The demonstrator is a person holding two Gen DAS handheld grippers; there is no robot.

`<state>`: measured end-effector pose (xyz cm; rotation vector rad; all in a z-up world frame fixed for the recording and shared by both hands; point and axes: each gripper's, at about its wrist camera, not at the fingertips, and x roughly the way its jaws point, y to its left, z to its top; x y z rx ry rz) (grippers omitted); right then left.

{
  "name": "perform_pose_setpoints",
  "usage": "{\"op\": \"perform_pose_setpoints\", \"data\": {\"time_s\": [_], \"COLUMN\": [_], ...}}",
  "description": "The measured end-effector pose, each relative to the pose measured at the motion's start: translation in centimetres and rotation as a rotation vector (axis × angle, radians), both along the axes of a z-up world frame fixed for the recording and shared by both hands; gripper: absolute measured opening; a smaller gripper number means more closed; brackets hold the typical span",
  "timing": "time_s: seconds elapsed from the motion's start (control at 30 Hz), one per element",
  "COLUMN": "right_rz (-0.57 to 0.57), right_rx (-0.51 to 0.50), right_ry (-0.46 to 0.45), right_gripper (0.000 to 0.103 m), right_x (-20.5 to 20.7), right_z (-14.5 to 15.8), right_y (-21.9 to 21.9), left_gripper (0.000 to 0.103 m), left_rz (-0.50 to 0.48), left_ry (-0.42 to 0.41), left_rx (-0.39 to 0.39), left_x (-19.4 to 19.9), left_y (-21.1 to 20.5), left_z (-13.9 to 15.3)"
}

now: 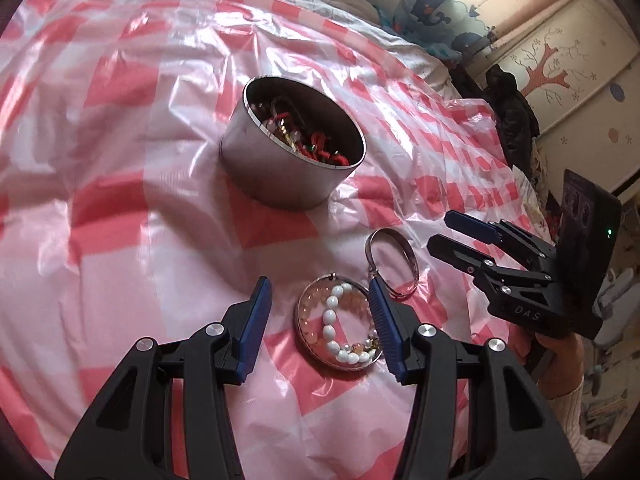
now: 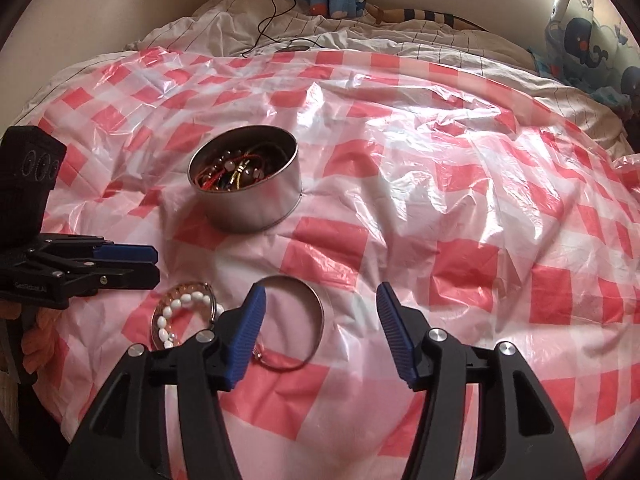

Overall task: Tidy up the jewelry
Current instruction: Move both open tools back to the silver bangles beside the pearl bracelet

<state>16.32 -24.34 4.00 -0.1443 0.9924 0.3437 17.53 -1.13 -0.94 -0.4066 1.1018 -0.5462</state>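
Both tools, left [image 1: 318, 330] and right [image 2: 320, 334], hang released over the bed, so picking comes next: bead bracelet [image 1: 340, 326] and bangle [image 2: 290, 320] lie at six o'clock from the tin [image 2: 246, 184].

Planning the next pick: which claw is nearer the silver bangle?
Right. The right claw hangs open right over the silver bangle, one finger across its rim. The left claw is open beside it, over the bead-filled lid.

Bright window daylight glares off the crinkled plastic sheet [image 2: 400, 168]; fisheye edges bend and darken.
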Motion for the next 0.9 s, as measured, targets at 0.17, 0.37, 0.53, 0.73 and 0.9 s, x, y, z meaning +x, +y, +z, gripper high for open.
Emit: {"op": "perform_pose_setpoints", "data": {"time_s": [0.17,0.37,0.53,0.73,0.9], "right_rz": [-0.016,-0.014,-0.004,0.003,0.022], "right_rx": [-0.009,-0.014,-0.030,-0.035,-0.044], "right_ry": [-0.011,-0.025,-0.016,-0.014,-0.001], "right_gripper": [0.057,0.061,0.061,0.064,0.064], "right_x": [-1.1,-1.7,-1.8,-1.8,-1.7], "right_z": [1.0,2.0,1.7,1.6,1.3], "right_y": [-0.9,-1.2,-0.7,-0.4,0.1], "left_gripper": [0.036,0.030,0.030,0.030,0.030], "left_rz": [0.019,-0.012,-0.049,-0.060,-0.030], "left_ry": [-0.027,-0.135,-0.114,-0.149,-0.226], "left_rx": [0.162,0.424,0.338,0.437,0.650], "left_x": [-0.9,-1.7,-1.7,-2.1,-2.7], "left_y": [-1.0,-2.6,-3.1,-3.1,-2.7], "left_z": [-1.0,-0.1,0.0,0.0,0.3]}}
